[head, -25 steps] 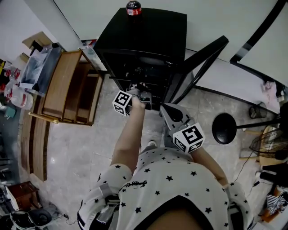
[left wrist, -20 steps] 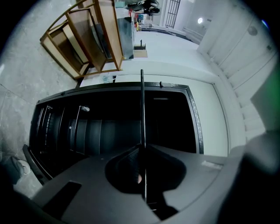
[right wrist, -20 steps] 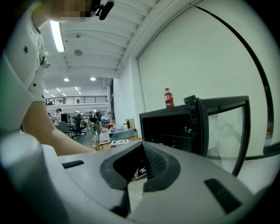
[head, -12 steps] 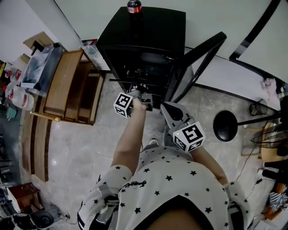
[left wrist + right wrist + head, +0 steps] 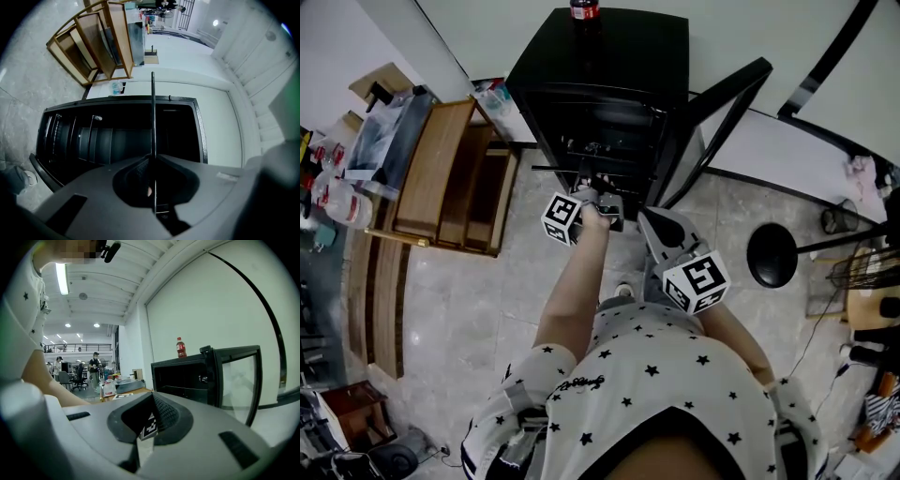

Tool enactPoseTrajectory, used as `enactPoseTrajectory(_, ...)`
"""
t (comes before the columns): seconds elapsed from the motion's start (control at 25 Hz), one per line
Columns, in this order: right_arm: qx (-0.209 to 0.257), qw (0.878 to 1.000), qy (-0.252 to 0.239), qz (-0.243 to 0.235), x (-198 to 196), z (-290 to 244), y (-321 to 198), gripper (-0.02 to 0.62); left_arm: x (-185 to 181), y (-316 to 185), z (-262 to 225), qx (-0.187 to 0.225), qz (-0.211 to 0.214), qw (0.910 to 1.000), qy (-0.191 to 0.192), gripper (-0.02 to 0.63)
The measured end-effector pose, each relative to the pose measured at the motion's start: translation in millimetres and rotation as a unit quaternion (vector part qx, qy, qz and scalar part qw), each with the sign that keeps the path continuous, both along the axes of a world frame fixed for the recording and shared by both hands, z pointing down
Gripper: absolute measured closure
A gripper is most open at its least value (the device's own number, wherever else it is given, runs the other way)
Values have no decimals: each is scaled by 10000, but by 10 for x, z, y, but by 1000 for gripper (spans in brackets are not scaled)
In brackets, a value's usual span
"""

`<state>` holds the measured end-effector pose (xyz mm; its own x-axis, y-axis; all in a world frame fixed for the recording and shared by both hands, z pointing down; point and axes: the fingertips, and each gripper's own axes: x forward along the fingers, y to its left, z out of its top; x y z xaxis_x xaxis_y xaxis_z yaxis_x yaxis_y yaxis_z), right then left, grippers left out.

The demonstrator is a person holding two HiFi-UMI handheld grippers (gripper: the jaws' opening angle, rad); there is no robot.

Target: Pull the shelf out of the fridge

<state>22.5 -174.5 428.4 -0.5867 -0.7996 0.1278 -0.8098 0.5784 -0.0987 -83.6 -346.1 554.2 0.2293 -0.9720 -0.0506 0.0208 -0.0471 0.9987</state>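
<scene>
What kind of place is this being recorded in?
Probably a large open-plan lab or workshop office, not a home: ceiling strip lights, people standing about in the background, and a black mini fridge on a bare stone-look floor.

We wear white short-sleeved shirt (image 5: pixel 647 375), small black stars all over; our left gripper (image 5: pixel 153 161) and right gripper (image 5: pixel 152 397) grey, each with black-and-white marker cube

No text, number or brand is showing legibly in any view. The bottle (image 5: pixel 180 348) standing on the fridge (image 5: pixel 619 56) is showing a red label, its print too small to read.
</scene>
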Motion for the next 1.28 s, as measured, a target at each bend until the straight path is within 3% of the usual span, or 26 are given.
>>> enactPoseTrajectory(1.28, 30, 10000, -10, 61, -14, -15, 73, 601, -4, 79, -16, -39, 79, 10000, 23, 584)
